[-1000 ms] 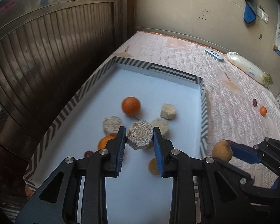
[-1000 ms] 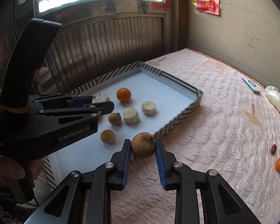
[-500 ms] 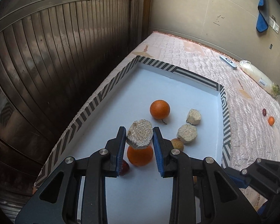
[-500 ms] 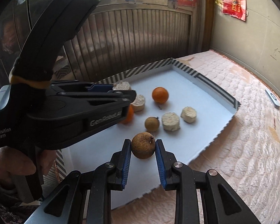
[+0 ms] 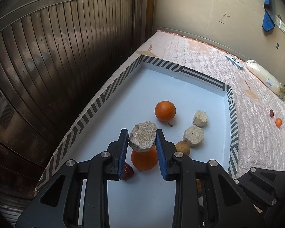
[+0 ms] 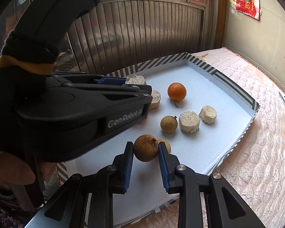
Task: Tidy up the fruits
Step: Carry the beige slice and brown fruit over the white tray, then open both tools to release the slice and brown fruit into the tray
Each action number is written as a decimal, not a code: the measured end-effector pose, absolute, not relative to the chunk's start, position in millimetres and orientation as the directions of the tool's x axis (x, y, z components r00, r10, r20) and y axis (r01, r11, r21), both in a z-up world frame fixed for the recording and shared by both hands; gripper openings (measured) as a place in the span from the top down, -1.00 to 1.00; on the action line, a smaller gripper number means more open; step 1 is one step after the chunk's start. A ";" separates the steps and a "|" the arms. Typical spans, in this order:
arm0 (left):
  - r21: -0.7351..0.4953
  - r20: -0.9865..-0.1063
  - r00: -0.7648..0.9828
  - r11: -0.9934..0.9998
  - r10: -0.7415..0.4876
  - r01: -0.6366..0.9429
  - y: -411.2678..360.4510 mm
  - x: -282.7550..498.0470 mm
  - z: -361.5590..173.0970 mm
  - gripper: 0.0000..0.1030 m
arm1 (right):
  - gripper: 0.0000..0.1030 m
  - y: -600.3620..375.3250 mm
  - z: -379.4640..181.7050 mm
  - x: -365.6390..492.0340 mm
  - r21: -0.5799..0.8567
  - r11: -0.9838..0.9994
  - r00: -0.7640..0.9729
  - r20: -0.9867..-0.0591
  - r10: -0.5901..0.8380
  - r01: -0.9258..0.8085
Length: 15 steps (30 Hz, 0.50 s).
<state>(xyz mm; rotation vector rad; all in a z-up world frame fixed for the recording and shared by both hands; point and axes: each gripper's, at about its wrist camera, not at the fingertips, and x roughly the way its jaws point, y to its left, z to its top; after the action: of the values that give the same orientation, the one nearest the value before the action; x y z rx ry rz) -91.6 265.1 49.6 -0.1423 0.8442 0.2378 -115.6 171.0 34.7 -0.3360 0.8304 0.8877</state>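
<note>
**Two grippers, each clamped on a piece, over the white tray**

Left wrist view: the left gripper (image 5: 142,142) has its blue pads pressed on either side of a rough pale chunk (image 5: 142,139) with a flat, cut-looking face, held clear above the floor of the striped-rim tray (image 5: 199,75). Directly under the chunk lies an orange (image 5: 144,159), and just beside that, partly hidden by the left finger, a dark red fruit (image 5: 127,172). Further into the tray sit a second orange (image 5: 165,110), two more pale chunks (image 5: 193,136) (image 5: 200,118) and a small brown fruit (image 5: 182,147) touching the nearer chunk. The tray rests on a quilted pink cover (image 5: 256,133), where a tiny orange fruit (image 5: 278,122) and a dark one (image 5: 271,113) lie well apart from the tray. Part of the right gripper's black body (image 5: 264,186) shows at lower right.

Right wrist view: the right gripper (image 6: 146,152) is nearly closed, its pads squeezing a round brown fruit (image 6: 146,147) with a short stem, held over the near part of the tray (image 6: 237,91). Another small brown fruit (image 6: 166,145) peeks out just behind it. The left gripper's body (image 6: 81,114) fills the left side, a hand (image 6: 11,169) gripping its handle, with the pale chunk (image 6: 135,79) at its tips. On the tray floor lie an orange (image 6: 176,91), a brown fruit (image 6: 168,124) beside two pale chunks (image 6: 189,121) (image 6: 208,114), and another chunk (image 6: 155,98) half hidden by the left gripper.
</note>
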 end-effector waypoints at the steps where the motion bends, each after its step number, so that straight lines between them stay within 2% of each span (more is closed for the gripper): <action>1: -0.031 -0.754 0.639 0.963 0.153 -0.267 265.4 -91.6 49.4 0.46 | 0.51 171.2 35.3 -116.5 0.070 0.605 0.353 -0.757 0.551 -0.793; 15: -0.031 -0.773 0.616 0.960 0.153 -0.277 267.9 -90.4 45.5 0.46 | 0.51 192.3 20.5 -119.7 0.058 0.566 0.321 -0.774 0.545 -0.822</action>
<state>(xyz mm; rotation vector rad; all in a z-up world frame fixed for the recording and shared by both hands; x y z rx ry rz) -90.4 267.9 45.5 -0.1527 0.8739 0.2484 -119.7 192.3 20.5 -0.3799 0.8432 0.9271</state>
